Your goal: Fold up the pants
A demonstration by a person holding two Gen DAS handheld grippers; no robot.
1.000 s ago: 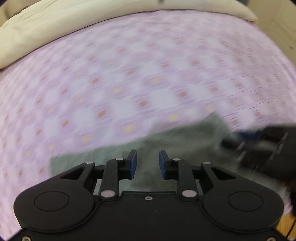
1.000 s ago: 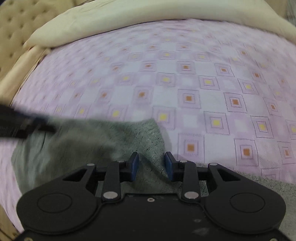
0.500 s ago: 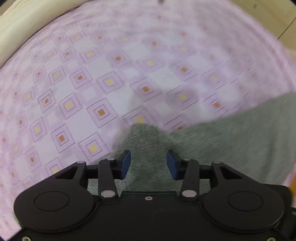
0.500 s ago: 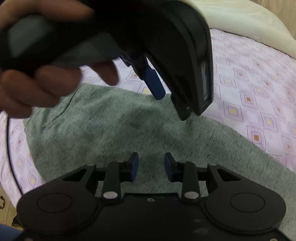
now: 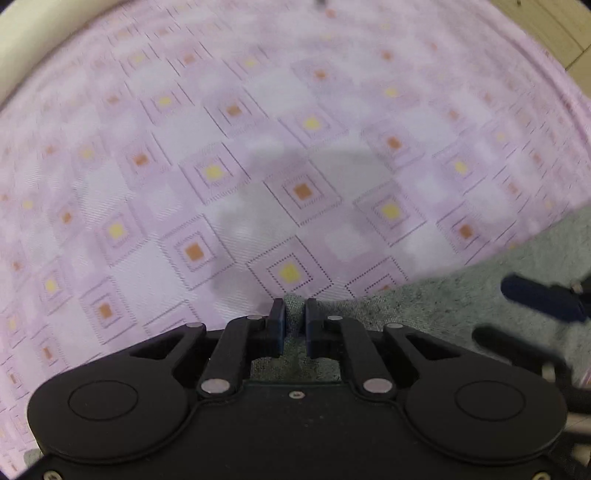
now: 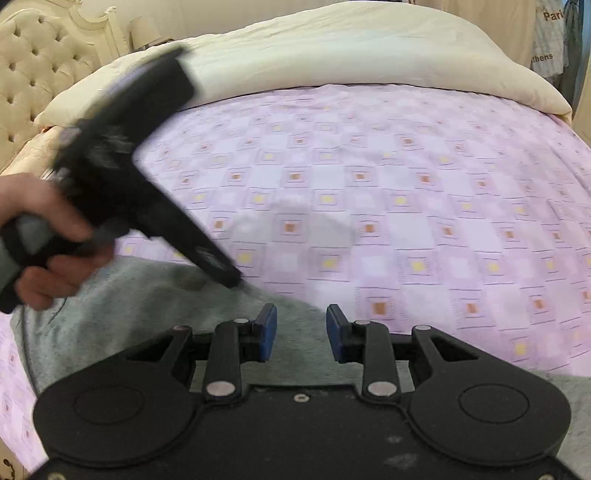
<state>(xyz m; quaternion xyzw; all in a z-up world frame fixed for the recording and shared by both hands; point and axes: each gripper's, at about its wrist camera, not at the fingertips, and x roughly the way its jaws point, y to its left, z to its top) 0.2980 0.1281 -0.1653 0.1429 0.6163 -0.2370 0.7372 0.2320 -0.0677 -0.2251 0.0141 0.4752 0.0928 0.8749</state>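
Observation:
Grey pants [image 5: 461, 306] lie flat on a pink patterned bedsheet [image 5: 221, 147]. My left gripper [image 5: 295, 306] points steeply down at a corner of the cloth, its jaws closing with that grey corner pinched between the blue pads. In the right wrist view the left gripper [image 6: 236, 282], held by a hand [image 6: 48, 258], touches the pants [image 6: 129, 314] at their far edge. My right gripper [image 6: 301, 317] hovers open over the grey cloth with nothing between its pads. It also shows at the right edge of the left wrist view as the right gripper [image 5: 491, 310], blurred.
A cream duvet [image 6: 351, 55] is bunched along the far side of the bed, with a tufted headboard [image 6: 37, 66] at the left. Wooden floor [image 5: 554, 29] shows past the sheet's far corner. The bedsheet [image 6: 406, 203] stretches wide beyond the pants.
My left gripper came down onto the pants' corner and its jaws narrowed onto the cloth. In the right wrist view it went from looming overhead to the fabric's edge; the right gripper drew back.

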